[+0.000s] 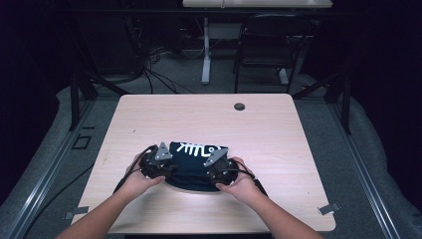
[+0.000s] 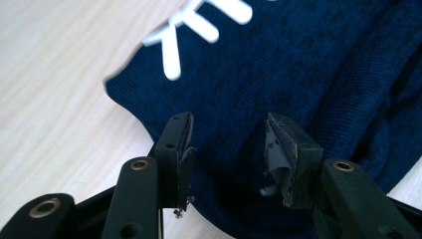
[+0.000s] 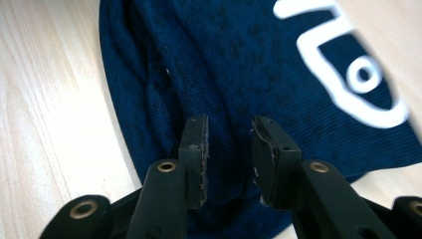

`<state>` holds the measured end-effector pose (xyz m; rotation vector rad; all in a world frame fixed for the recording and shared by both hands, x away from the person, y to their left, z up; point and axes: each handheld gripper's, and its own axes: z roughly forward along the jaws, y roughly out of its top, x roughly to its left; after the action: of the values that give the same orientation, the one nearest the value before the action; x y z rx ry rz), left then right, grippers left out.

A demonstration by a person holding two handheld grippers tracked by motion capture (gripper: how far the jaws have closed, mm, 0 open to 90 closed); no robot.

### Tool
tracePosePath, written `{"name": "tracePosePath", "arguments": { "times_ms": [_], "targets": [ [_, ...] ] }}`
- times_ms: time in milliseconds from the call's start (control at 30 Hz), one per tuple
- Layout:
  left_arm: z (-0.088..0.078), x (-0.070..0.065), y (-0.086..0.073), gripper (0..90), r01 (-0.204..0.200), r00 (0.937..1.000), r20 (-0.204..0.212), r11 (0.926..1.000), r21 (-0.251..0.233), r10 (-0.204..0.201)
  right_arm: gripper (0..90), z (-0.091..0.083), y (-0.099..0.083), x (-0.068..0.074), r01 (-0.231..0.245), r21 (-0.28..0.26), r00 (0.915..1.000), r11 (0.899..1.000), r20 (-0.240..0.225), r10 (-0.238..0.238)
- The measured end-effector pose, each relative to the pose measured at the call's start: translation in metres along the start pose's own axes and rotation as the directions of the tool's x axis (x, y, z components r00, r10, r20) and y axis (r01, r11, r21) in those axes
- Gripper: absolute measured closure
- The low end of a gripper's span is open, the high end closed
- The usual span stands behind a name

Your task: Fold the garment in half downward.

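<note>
A folded navy knit garment (image 1: 195, 168) with a white fish-bone print lies on the near middle of the pale wooden table (image 1: 199, 119). My left gripper (image 1: 158, 163) sits at its left end and my right gripper (image 1: 222, 169) at its right end, each held by a hand. In the left gripper view the garment (image 2: 278, 64) lies under the left gripper (image 2: 229, 144), whose jaws stand apart with cloth below the gap. In the right gripper view the right gripper (image 3: 229, 149) is likewise open over the folded edge of the garment (image 3: 249, 59). Neither set of pads presses on the cloth.
A round cable hole (image 1: 239, 106) sits near the table's far edge. Beyond the table stand a dark chair (image 1: 268, 45) and a white desk leg (image 1: 206, 55), with cables on the floor. Bare wood lies all around the garment.
</note>
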<state>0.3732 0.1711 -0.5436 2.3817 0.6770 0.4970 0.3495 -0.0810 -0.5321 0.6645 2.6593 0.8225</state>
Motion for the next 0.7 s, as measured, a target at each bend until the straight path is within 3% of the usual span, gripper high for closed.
{"name": "tracePosePath", "arguments": {
  "times_ms": [300, 700],
  "targets": [
    [0.005, -0.004, -0.010, 54.2, 0.025, 0.9993, 0.026, 0.9997, -0.004, -0.025, 67.3, 0.010, -0.013, 0.002, -0.046, -0.014, 0.9989, 0.999, -0.014, 0.046],
    [0.008, -0.014, -0.010, 54.4, 0.036, 0.9981, 0.050, 0.9992, -0.018, -0.035, 68.5, 0.007, -0.020, -0.004, -0.035, -0.005, 0.9994, 0.999, 0.003, 0.035]
  ]
}}
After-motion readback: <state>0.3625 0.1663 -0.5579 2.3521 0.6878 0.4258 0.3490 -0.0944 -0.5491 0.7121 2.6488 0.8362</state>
